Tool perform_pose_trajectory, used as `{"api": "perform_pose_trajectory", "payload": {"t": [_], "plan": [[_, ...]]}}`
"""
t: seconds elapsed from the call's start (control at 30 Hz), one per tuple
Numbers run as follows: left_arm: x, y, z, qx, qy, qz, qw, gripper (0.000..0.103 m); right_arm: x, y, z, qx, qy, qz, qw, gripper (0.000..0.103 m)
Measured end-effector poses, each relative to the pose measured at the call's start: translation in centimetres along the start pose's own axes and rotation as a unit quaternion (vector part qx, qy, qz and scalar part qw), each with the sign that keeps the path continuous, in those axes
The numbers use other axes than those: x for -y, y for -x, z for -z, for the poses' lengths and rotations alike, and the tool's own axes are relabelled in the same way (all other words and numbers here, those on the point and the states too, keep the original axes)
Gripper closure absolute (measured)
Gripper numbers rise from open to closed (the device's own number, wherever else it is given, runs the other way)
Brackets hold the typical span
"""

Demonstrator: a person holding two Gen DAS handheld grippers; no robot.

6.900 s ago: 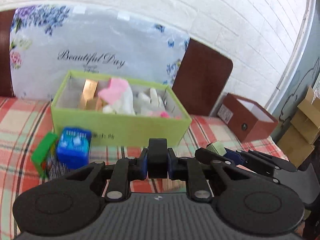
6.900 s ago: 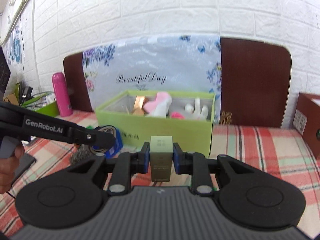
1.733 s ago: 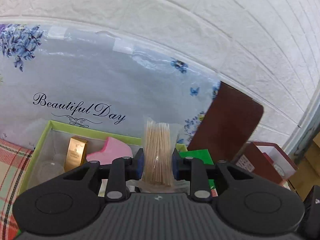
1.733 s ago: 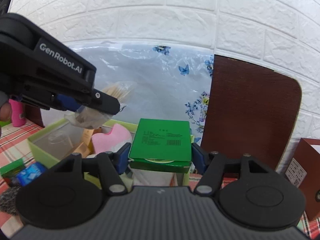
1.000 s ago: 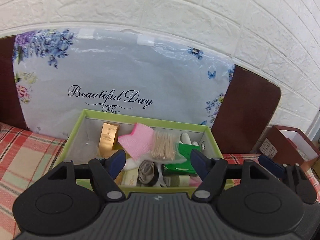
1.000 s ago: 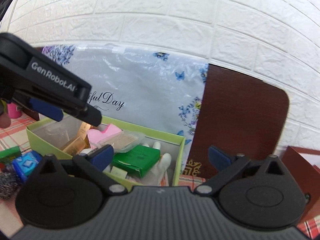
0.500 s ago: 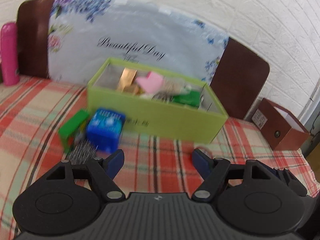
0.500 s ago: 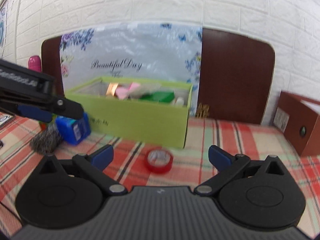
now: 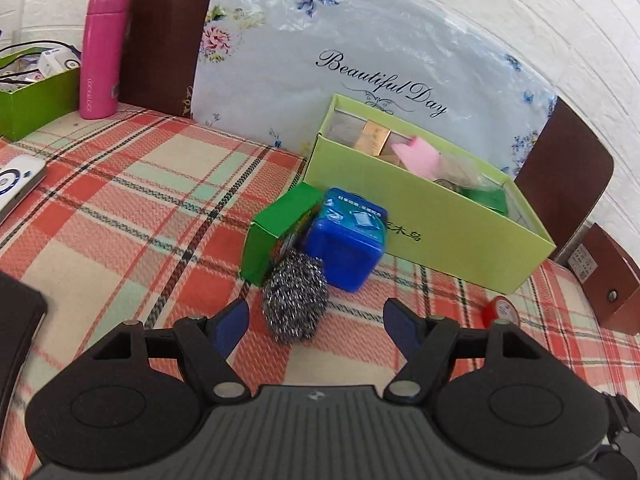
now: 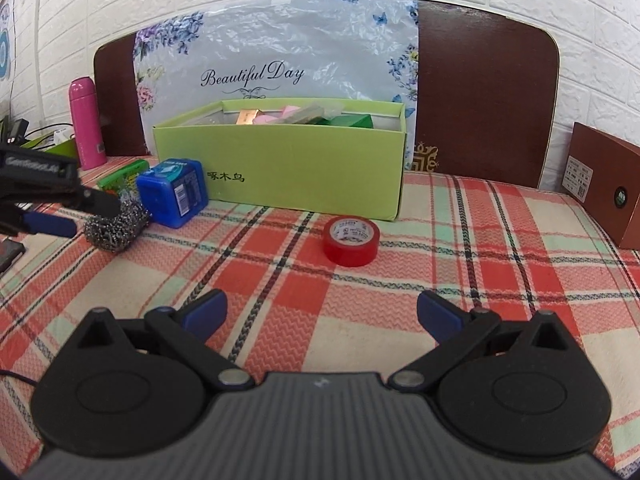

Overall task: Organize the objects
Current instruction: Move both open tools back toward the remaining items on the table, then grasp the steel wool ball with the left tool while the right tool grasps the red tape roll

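Note:
A light green box [image 9: 440,216] [image 10: 280,168] stands on the plaid cloth and holds several items. In front of its left end lie a steel wool ball [image 9: 294,296] [image 10: 114,226], a blue cube box [image 9: 346,250] [image 10: 172,192] and a small green box [image 9: 276,232] [image 10: 120,176]. A red tape roll [image 10: 351,241] [image 9: 500,312] lies in front of the box's right part. My left gripper [image 9: 316,322] is open and empty, just short of the steel wool. My right gripper [image 10: 320,314] is open and empty, short of the tape roll.
A pink bottle [image 9: 100,52] [image 10: 86,122] and another green box [image 9: 36,96] stand at the far left. A brown box [image 10: 604,188] [image 9: 600,276] stands at the right. A floral bag and brown chair backs [image 10: 484,96] stand behind the box. A dark flat object [image 9: 16,320] lies at the left edge.
Both grippers released their items into the light green box, then pulled back and down. The left one now faces the steel wool, the right one the red tape.

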State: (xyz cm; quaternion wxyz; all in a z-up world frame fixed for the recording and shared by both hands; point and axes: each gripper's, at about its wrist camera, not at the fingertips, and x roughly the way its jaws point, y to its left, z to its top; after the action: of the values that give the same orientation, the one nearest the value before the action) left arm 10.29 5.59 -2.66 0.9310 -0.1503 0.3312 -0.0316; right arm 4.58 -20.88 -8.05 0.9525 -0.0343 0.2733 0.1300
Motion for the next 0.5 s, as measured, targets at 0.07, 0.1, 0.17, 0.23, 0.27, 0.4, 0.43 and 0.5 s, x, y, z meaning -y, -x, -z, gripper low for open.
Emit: {"api": "perform_pose_trajectory", "payload": {"t": [0.07, 0.1, 0.17, 0.23, 0.27, 0.4, 0.43, 0.5], "plan": [[0.0, -1.3, -0.2, -0.017, -0.007, -0.001, 0.9998, 0.049, -0.1, 0.0, 0.0, -0.001, 0.004, -0.001, 1.000, 0.000], [-0.2, -1.8, -0.1, -0.030, -0.009, 0.002, 0.9995, 0.072, -0.2, 0.0, 0.0, -0.001, 0.007, 0.000, 1.000, 0.000], [-0.4, -2.0, 0.3, -0.043, -0.008, 0.009, 0.9990, 0.078, -0.3, -0.1, -0.2, 0.003, 0.016, 0.002, 1.000, 0.000], [-0.2, -1.2, 1.0, -0.045, -0.019, 0.018, 0.9987, 0.080, -0.2, -0.4, -0.5, 0.011, 0.025, 0.006, 1.000, 0.000], [-0.1, -0.6, 1.4, -0.049, -0.021, 0.030, 0.9981, 0.080, -0.1, -0.8, -0.8, 0.013, 0.028, 0.008, 0.999, 0.000], [1.1, 0.8, 3.5, -0.068, -0.044, 0.057, 0.9951, 0.080, 0.6, -3.8, -2.1, 0.001, 0.036, 0.010, 0.999, 0.009], [1.5, 1.0, 4.0, -0.071, -0.052, 0.060, 0.9943, 0.080, 0.8, -4.7, -2.4, -0.003, 0.039, 0.012, 0.999, 0.011], [2.1, 1.2, 4.5, -0.078, -0.060, 0.073, 0.9925, 0.080, 1.0, -6.4, -2.9, -0.010, 0.041, 0.018, 0.999, 0.017]]}}
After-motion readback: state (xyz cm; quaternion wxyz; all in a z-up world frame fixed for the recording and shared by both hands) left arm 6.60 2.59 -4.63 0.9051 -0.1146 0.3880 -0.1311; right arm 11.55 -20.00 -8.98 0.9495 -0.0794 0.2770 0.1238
